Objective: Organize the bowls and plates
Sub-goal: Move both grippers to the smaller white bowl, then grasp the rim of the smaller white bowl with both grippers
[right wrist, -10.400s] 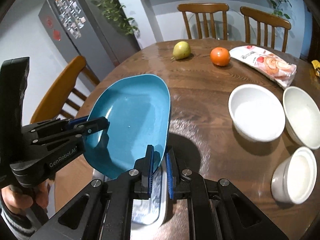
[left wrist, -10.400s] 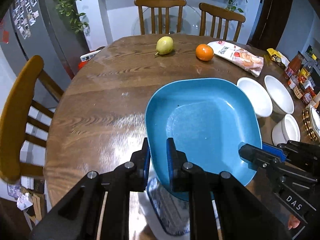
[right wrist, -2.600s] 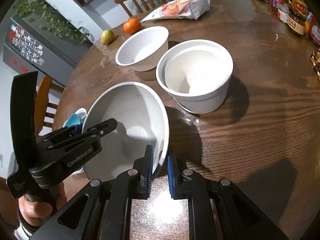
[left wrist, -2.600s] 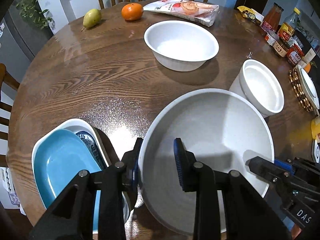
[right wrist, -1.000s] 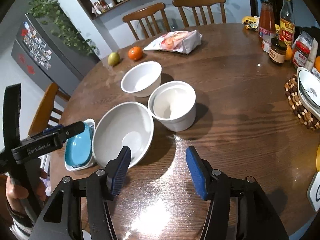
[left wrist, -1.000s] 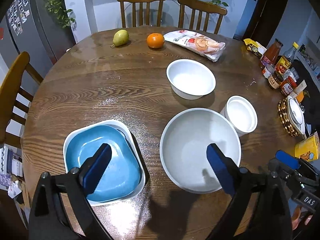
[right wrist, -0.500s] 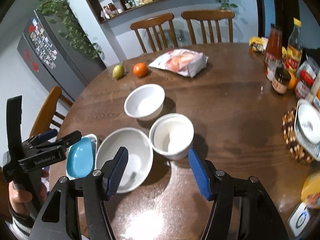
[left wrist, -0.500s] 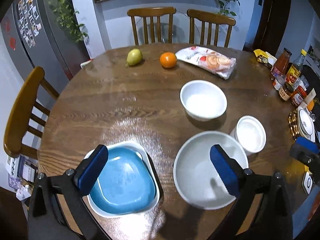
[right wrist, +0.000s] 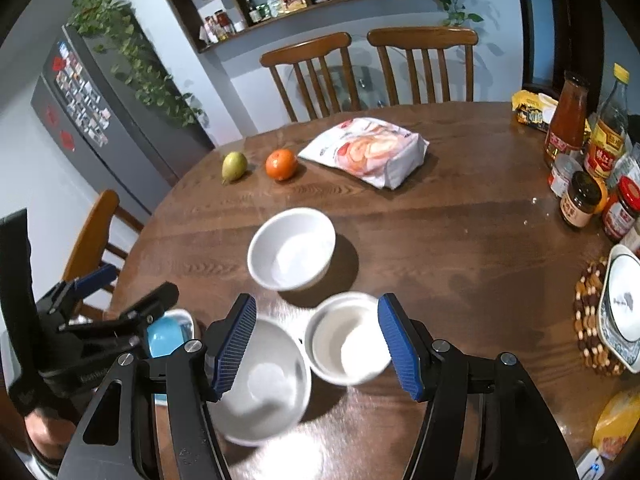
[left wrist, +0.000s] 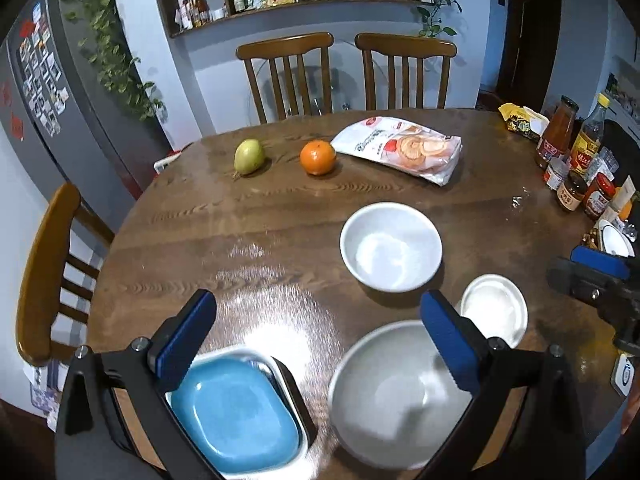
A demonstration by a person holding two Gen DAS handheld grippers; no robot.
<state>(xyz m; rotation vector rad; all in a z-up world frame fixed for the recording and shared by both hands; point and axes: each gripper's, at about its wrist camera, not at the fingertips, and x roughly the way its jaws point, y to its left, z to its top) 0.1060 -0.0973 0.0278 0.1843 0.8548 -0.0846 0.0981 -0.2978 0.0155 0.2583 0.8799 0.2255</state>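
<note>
Table: pear, orange, snack bag beyond bowls

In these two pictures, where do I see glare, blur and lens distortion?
Left wrist view: glare lies white on the table ahead of the blue plate; the large white bowl nearest the camera is smeared by motion; the fisheye bends the fridge at the edge. Right wrist view: glare whitens the table near the bottom; the small white bowl is blurred, the orange sharp.
</note>
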